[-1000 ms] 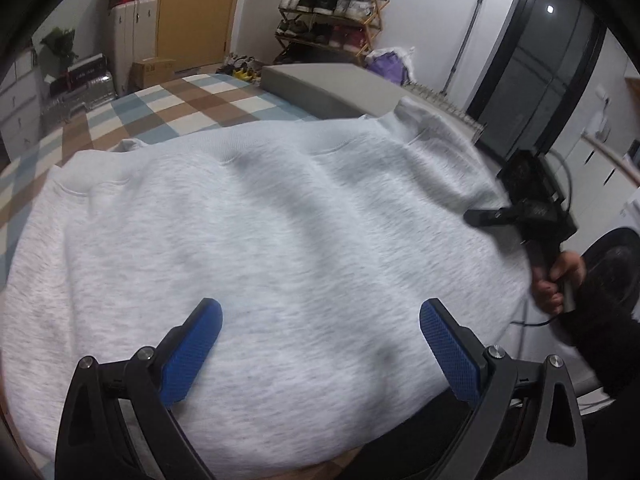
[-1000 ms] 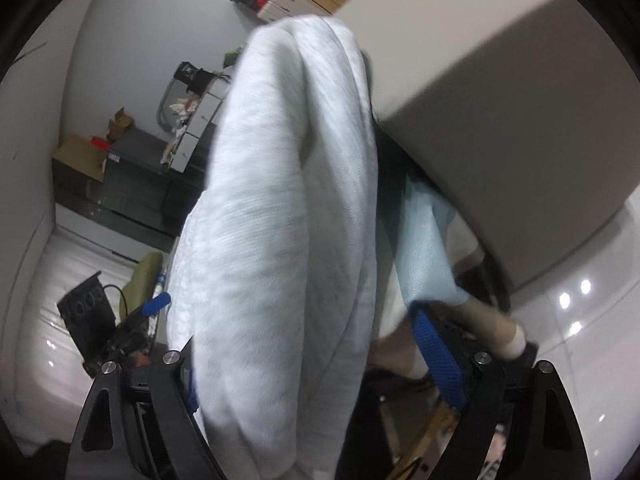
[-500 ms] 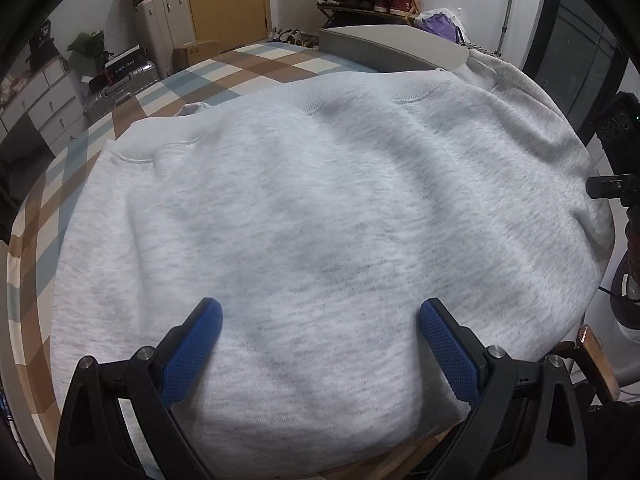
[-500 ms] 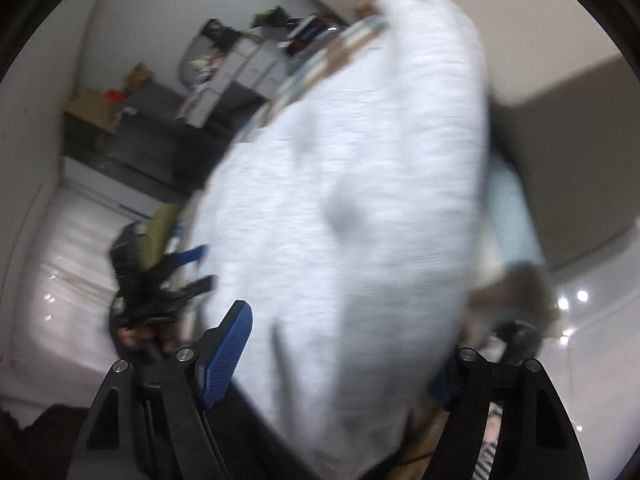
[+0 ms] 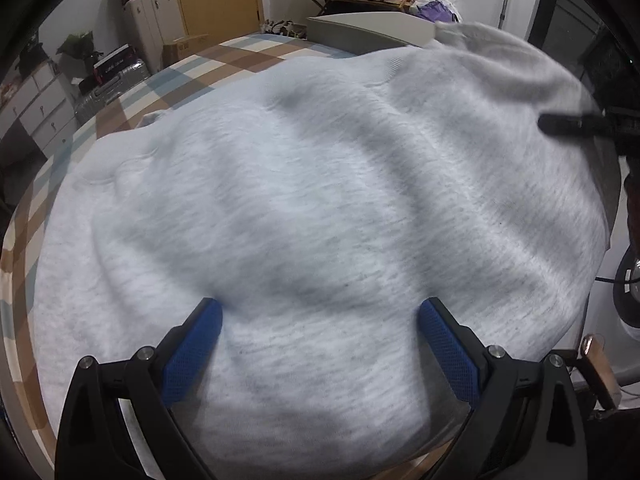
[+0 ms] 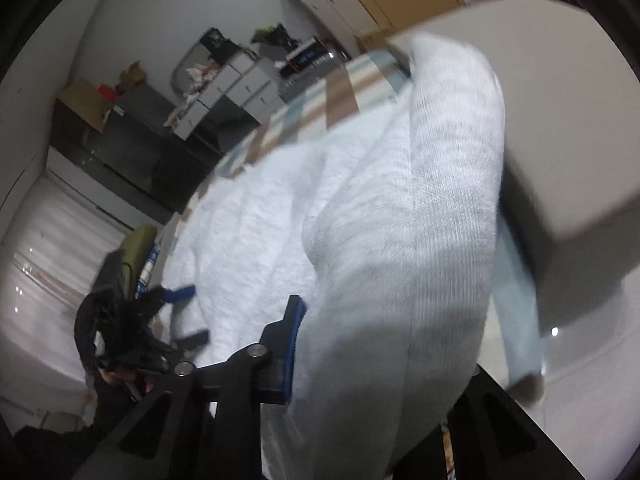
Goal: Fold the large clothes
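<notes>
On the checked desk (image 5: 224, 60), the grey sweatshirt (image 5: 320, 208) lies spread flat, its far right part bunched against the grey box (image 5: 372, 32). Left of that box, the left gripper (image 5: 320, 344) hovers low over the sweatshirt's near hem, fingers (image 5: 196, 344) spread wide and gripping nothing, though they look close to the cloth. Right of it, the right gripper (image 6: 360, 344) is closing its fingers (image 6: 290, 344) on a raised fold of the sweatshirt's side, seemingly the sleeve. This looks like the first side fold; next, that fold needs carrying inward over the body while the left steadies or grips the hem.
</notes>
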{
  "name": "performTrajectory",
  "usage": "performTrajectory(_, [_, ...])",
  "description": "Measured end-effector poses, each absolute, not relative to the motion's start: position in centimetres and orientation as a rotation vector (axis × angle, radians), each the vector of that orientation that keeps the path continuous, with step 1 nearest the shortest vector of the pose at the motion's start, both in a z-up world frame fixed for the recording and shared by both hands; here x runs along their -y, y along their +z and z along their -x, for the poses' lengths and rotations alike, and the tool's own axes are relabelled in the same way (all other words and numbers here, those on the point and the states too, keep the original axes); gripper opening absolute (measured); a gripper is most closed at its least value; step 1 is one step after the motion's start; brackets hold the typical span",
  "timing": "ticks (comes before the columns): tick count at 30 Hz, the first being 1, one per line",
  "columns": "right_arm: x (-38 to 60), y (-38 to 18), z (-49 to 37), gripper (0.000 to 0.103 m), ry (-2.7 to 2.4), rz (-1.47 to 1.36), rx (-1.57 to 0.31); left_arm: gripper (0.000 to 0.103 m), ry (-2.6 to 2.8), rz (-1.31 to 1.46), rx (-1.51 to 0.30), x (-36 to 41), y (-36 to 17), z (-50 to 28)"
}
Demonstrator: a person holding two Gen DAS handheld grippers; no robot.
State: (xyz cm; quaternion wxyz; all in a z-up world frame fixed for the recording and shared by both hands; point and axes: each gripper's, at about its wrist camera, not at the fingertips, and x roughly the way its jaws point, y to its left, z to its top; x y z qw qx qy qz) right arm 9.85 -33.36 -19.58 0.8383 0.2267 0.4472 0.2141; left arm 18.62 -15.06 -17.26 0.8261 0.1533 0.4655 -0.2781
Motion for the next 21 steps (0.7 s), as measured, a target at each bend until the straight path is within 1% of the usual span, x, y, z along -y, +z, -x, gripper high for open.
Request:
performTrajectory(6, [31.8, -12.3, -14.0, 0.016, 0.423, -0.324, -0.903, 0.097, -0.646, -0.282, -0.988, 20.9, -17.0, -20.6])
performTrajectory(9, [30.0, -7.6, -16.8, 0.016, 0.400, -0.238, -0.886, 0.096, -0.745, -0.128, -0.958, 24.2, -16.0, -22.4])
performTrajectory(10, [28.8, -6.3, -17.5, 0.016, 0.396, -0.199, -0.880, 0.093, -0.773, -0.029, -0.956, 24.3, -15.3, -23.1])
performTrajectory(11, [27.1, -4.6, -18.3, 0.016, 0.392, -0.139, -0.875, 0.072, -0.802, 0.056, -0.961, 23.6, -14.6, -23.5])
performTrajectory(12, [25.2, -3.2, -19.0, 0.016, 0.386, -0.089, -0.880, 0.058, -0.857, 0.166, -0.959, 21.9, -13.6, -23.5])
performTrajectory(13, [23.1, -2.0, -19.4, 0.016, 0.384, -0.058, -0.885, 0.052, -0.904, 0.229, -0.946, 19.9, -12.8, -23.0])
performTrajectory(15, [18.8, -0.8, -19.5, 0.016, 0.414, 0.004, -0.897, 0.056, -0.943, 0.290, -0.870, 13.9, -11.1, -20.7])
performTrajectory(17, [14.1, -0.9, -18.5, 0.018, 0.445, 0.079, -0.911, 0.059, -0.873, 0.325, -0.820, 7.3, -10.6, -18.4])
performTrajectory(18, [11.1, -2.0, -18.1, 0.020, 0.453, 0.107, -0.948, 0.061, -0.842, 0.341, -0.806, 4.1, -10.7, -17.3])
performTrajectory(19, [8.7, -3.4, -17.9, 0.022, 0.465, 0.133, -0.978, 0.066, -0.803, 0.366, -0.814, 1.0, -10.9, -16.5])
performTrajectory(21, [3.7, -8.8, -17.1, 0.028, 0.500, 0.169, -1.065, 0.068, -0.713, 0.454, -0.833, -4.6, -11.2, -15.2])
